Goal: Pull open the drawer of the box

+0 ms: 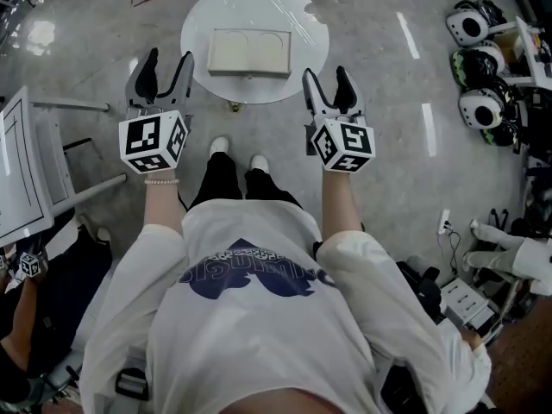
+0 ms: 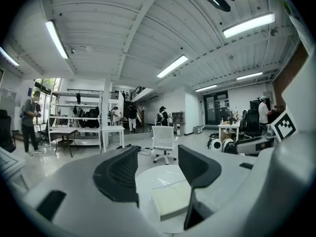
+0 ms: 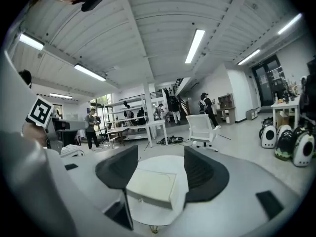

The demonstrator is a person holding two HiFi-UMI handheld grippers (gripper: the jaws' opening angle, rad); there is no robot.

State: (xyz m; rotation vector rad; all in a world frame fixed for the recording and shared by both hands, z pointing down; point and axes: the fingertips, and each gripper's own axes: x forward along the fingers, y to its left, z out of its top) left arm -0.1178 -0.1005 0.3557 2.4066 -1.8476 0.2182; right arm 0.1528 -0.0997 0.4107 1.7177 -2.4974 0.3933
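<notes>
In the head view, the box (image 1: 250,53) lies in the middle of a round white tabletop (image 1: 203,15), and both grippers hang short of it on the person's side. The left gripper (image 1: 168,63) is off the box's near left corner and the right gripper (image 1: 326,80) is off its near right corner; neither touches the box. Both pairs of jaws stand wide apart with nothing between them. The box is a flat, pale cream rectangle with two faint round outlines on its lid, and its near face looks flush and closed. In the left gripper view, the left gripper (image 2: 158,157) points past the box (image 2: 170,201), which shows low in the gap and nearer the right-hand jaw, lying beyond the jaws on the tabletop (image 2: 153,177). The dark pads are spread and bare. In the right gripper view, the right gripper (image 3: 161,152) frames the box (image 3: 153,184) low between its open jaws, nearer the left-hand one and clear of both. The box's near corner is turned toward the camera, and a small knob-like spot marks its front face above the tabletop (image 3: 163,162).
</notes>
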